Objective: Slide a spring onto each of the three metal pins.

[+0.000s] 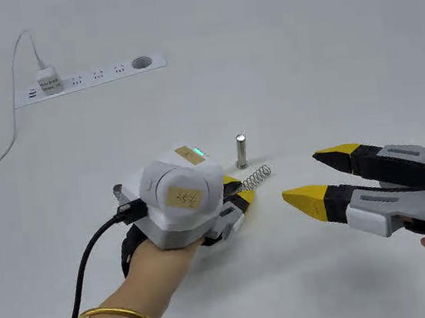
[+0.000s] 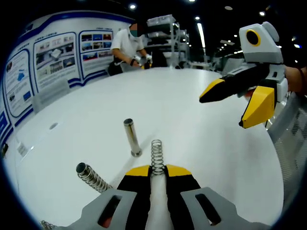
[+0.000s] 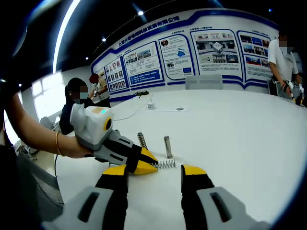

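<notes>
A bare metal pin (image 1: 242, 151) stands upright on the white table. My left gripper (image 1: 242, 194) is shut on one end of a loose spring (image 1: 257, 175), which sticks out toward the pin's base. In the left gripper view the spring (image 2: 157, 155) rises from the shut jaws, just right of the bare pin (image 2: 131, 136); a second pin with a spring on it (image 2: 91, 176) stands nearer, to the left. My right gripper (image 1: 300, 175) hovers open to the right, holding nothing. The right gripper view has the spring (image 3: 167, 164), the bare pin (image 3: 168, 146) and the sprung pin (image 3: 142, 140).
A white power strip (image 1: 90, 77) with a plugged-in cable lies at the far left of the table. A black cable (image 1: 93, 259) trails from my left gripper. People (image 3: 76, 103) stand beyond the table's far edges, in front of wall posters.
</notes>
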The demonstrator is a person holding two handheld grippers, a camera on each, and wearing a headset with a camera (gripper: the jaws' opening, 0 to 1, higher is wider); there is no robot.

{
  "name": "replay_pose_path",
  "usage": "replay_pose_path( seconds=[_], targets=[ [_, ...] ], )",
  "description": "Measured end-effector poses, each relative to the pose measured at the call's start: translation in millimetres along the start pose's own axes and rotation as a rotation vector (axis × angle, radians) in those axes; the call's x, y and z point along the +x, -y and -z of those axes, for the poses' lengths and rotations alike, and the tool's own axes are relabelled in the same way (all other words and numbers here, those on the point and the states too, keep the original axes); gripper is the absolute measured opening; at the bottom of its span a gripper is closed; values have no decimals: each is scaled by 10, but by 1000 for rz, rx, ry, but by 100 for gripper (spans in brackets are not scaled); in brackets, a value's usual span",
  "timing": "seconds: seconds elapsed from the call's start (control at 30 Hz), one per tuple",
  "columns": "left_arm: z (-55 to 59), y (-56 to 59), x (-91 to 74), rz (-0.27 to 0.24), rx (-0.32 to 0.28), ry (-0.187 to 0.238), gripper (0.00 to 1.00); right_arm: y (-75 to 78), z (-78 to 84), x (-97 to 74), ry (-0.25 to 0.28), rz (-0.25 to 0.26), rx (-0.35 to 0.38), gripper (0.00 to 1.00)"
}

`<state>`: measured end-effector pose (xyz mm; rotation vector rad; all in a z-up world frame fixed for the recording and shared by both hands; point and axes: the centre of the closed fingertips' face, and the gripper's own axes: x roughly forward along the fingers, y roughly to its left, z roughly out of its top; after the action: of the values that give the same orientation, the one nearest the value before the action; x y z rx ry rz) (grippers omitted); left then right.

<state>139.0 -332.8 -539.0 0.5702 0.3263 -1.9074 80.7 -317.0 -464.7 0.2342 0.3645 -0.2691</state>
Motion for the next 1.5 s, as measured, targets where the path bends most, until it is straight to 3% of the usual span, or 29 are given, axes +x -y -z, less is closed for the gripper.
replay_pose_path(
  seconds=[0.7,0.87,0.97,1.2,1.5],
  targets=[
    [-10,49,-78,19,-5,2,9,34,-9,7,0,8,50,45],
    [-100,73,-182,13,-22,35,9,16,-39,17,14,0,65,44],
    [-199,87,-280,6,-39,78,9,1,-89,27,33,-9,106,44],
    [-316,101,-455,-8,-43,124,9,-55,-222,78,65,-35,170,44],
    [-421,162,-665,-21,-4,176,10,-172,-328,168,98,-108,328,40]
  ],
)
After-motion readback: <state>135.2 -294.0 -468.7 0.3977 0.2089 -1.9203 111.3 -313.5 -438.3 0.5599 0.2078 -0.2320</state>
